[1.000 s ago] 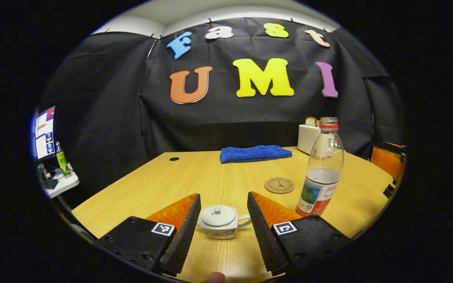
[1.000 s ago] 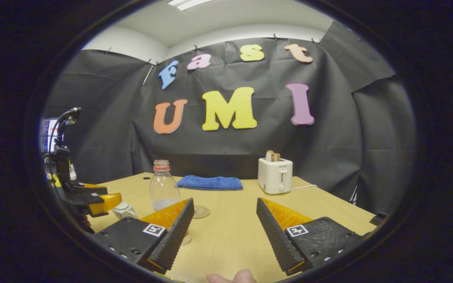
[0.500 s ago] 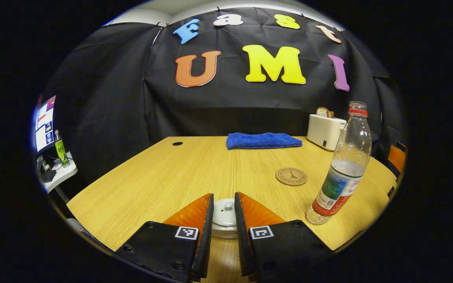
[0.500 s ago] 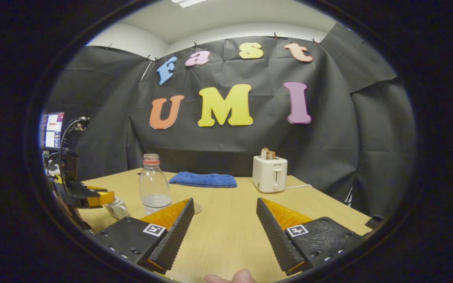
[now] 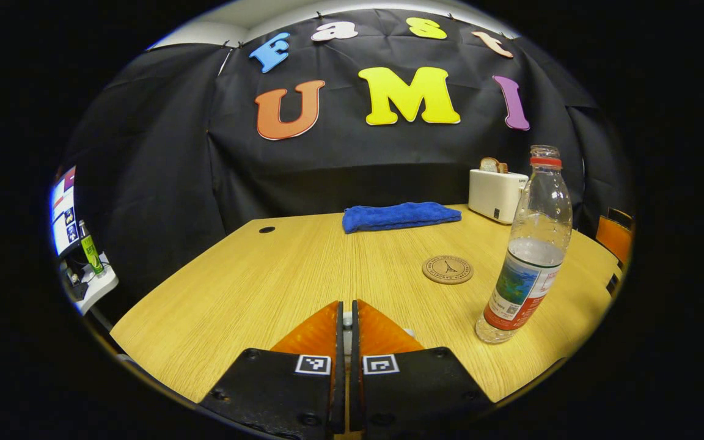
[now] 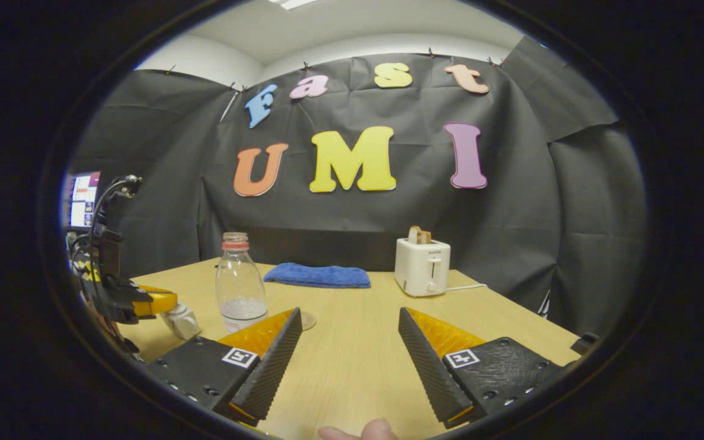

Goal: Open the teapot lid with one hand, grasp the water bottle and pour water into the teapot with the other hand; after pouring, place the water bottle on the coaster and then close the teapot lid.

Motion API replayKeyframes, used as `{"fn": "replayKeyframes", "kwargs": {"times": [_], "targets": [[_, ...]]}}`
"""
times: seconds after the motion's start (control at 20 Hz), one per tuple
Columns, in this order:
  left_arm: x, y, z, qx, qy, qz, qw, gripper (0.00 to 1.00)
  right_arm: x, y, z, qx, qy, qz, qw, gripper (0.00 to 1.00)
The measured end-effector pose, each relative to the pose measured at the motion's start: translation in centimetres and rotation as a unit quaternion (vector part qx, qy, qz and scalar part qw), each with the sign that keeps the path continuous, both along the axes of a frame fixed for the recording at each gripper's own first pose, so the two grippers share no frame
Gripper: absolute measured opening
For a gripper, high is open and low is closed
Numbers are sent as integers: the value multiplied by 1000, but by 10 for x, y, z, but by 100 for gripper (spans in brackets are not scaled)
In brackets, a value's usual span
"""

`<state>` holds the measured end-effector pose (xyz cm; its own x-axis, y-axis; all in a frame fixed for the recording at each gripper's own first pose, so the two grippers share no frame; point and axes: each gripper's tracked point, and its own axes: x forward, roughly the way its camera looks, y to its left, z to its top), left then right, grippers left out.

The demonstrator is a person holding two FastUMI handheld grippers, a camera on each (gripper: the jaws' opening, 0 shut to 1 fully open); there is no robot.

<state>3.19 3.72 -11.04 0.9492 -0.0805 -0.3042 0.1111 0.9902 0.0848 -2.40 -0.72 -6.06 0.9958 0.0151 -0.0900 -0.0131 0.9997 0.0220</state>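
Observation:
The white teapot (image 5: 410, 332) sits at the near edge of the table, mostly hidden under my left gripper (image 5: 344, 305), which is shut on the knob of the teapot lid (image 5: 346, 320). In the right gripper view the same teapot (image 6: 179, 319) shows at far left, under the left gripper (image 6: 156, 302). A clear, uncapped water bottle (image 5: 526, 256) with some water stands upright to the right of the teapot. The round cork coaster (image 5: 447, 269) lies behind it, bare. My right gripper (image 6: 349, 321) hovers open over the table, the bottle (image 6: 240, 287) off to its left.
A folded blue towel (image 5: 401, 216) lies at the back of the wooden table (image 5: 254, 287). A white toaster (image 6: 422, 269) with bread in it stands at the back right. A monitor (image 5: 62, 208) and a small side shelf are beyond the table's left edge.
The left gripper came down over the teapot and its fingers closed from wide open onto the lid knob. The right gripper stayed open and barely shifted.

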Motion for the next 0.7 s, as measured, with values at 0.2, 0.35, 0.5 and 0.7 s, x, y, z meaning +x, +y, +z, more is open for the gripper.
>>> {"fn": "replayKeyframes", "kwargs": {"times": [0.2,0.35,0.5,0.7], "targets": [[-2,1,4,-25,-2,-3,1000,4,-1,14,4,9,-10,34,999,97],[-6,0,17,-37,-13,-9,999,4,-5,38,5,23,-12,78,997,96],[-10,-3,28,-41,-25,-16,999,3,-8,53,5,17,-13,97,995,96],[-22,0,48,-54,-47,-18,997,3,-6,81,-3,14,1,124,992,96]]}}
